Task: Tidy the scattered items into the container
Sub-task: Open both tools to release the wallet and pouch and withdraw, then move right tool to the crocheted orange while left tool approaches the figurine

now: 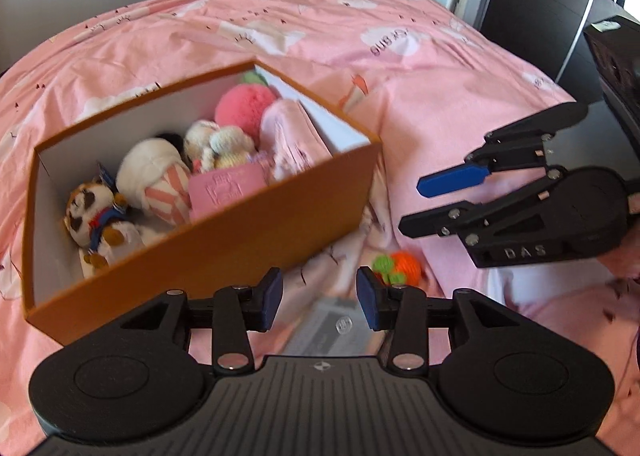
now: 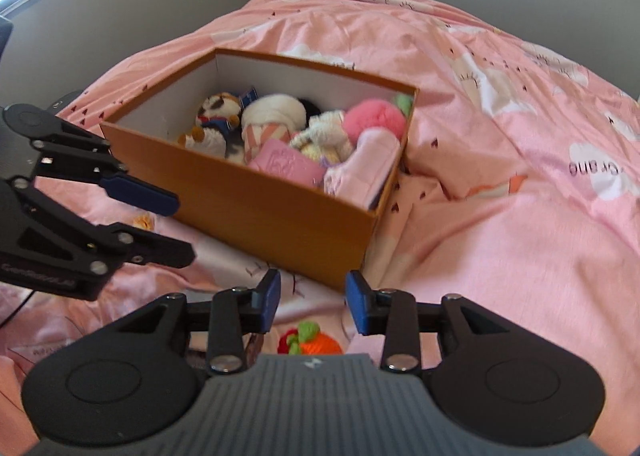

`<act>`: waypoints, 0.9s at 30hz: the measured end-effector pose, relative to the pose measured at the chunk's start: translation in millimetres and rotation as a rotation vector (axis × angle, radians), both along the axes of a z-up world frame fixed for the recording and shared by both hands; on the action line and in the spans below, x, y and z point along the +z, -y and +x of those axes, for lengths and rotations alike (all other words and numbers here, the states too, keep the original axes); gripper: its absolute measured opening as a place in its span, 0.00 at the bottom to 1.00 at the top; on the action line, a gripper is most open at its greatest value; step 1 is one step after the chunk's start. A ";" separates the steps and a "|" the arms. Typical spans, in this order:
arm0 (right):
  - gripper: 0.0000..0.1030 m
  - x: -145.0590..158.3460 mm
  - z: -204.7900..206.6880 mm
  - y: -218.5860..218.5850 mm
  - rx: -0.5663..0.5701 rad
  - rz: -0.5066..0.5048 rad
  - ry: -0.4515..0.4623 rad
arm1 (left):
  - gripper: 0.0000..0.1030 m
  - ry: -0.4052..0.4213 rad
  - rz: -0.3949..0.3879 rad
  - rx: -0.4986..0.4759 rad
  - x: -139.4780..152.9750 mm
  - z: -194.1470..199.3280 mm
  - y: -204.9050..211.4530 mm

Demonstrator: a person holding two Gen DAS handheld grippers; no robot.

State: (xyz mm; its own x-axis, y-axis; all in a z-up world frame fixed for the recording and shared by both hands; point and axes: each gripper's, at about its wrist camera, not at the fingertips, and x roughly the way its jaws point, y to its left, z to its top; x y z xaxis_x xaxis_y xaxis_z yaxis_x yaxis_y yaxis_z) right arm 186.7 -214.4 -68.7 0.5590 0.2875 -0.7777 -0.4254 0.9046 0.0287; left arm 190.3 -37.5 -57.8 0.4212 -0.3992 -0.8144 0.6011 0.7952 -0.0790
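From the left wrist camera, the left gripper [image 1: 319,298] hangs above the pink printed bedspread [image 1: 420,104], its blue-padded jaws partly apart with nothing between them. Under the gap lies a grey flat thing [image 1: 328,330], too blurred to name. An orange cardboard box with a white inside [image 1: 224,232] stands on the bed to the upper left. It holds a brown-and-white plush dog [image 1: 94,222], a white plush in pink stripes [image 1: 158,180], a flat pink embossed case [image 1: 226,190], a cream knitted toy [image 1: 222,146], a fluffy pink ball [image 1: 244,106] and folded pale pink cloth [image 1: 290,140]. A small orange-and-green crocheted toy [image 1: 400,267] lies on the bedspread outside the box, just right of the gripper's right pad. The right gripper [image 1: 430,204] reaches in from the right, jaws partly open and empty.

From the right wrist camera, the right gripper [image 2: 312,302] also stands partly open and empty, the crocheted toy [image 2: 314,341] below its fingers, the box [image 2: 280,212] beyond. The left gripper [image 2: 180,228] enters at the left, empty.
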 end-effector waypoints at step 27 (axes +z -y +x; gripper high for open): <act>0.49 -87.0 -8.7 -10.2 0.005 -0.093 -0.039 | 0.52 -0.028 0.090 0.157 -46.3 -59.1 -32.9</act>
State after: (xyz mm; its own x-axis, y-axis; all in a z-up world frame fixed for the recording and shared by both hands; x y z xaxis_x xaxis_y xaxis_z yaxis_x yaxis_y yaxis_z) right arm 178.0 -204.2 -155.7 0.5269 0.2160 -0.8220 -0.4301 0.9019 -0.0388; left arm 131.2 -4.6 -104.1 0.4498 -0.2551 -0.8559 0.4672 0.8840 -0.0180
